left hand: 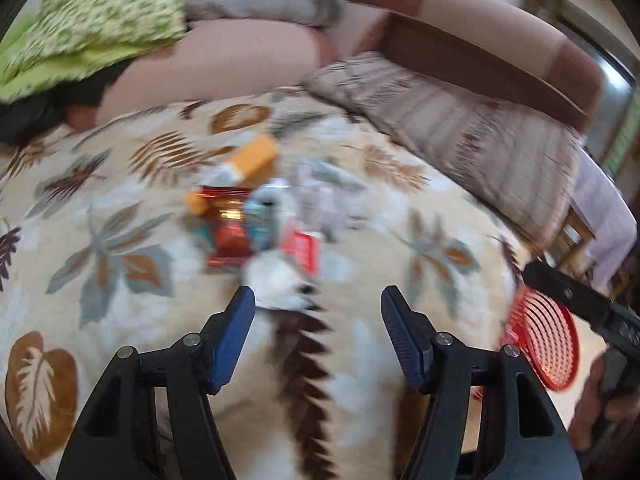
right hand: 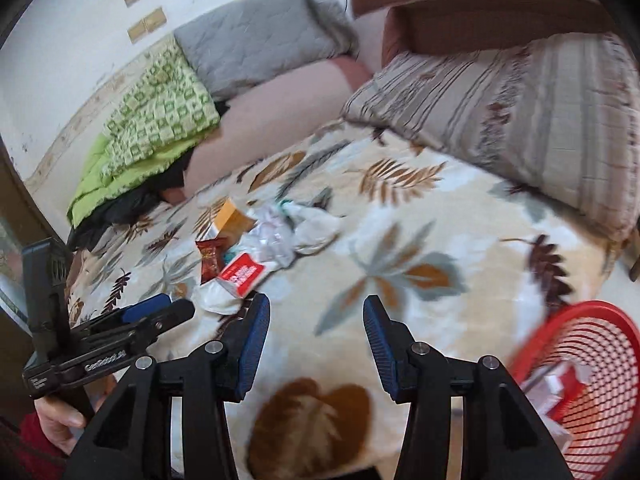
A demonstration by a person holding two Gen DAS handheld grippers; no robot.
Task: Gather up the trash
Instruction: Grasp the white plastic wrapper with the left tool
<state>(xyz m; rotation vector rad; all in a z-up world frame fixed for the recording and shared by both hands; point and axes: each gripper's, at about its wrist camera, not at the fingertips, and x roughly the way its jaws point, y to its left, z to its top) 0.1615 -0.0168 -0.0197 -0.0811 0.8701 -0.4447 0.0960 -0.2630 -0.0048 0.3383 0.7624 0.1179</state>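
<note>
My left fingers (left hand: 318, 300), spread wide and empty, near the white wrapper (left hand: 276, 280): risk, blanket (left hand: 360, 380) pile snagging, litter scattering short of red basket (left hand: 548, 336).

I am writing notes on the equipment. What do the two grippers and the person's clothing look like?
Both the left gripper and the right gripper have black angular plastic frames with silver round bolts and blue ribbed pads. The left one's side carries small white lettering, too blurred to read. The person wears a dark red sleeve.
</note>
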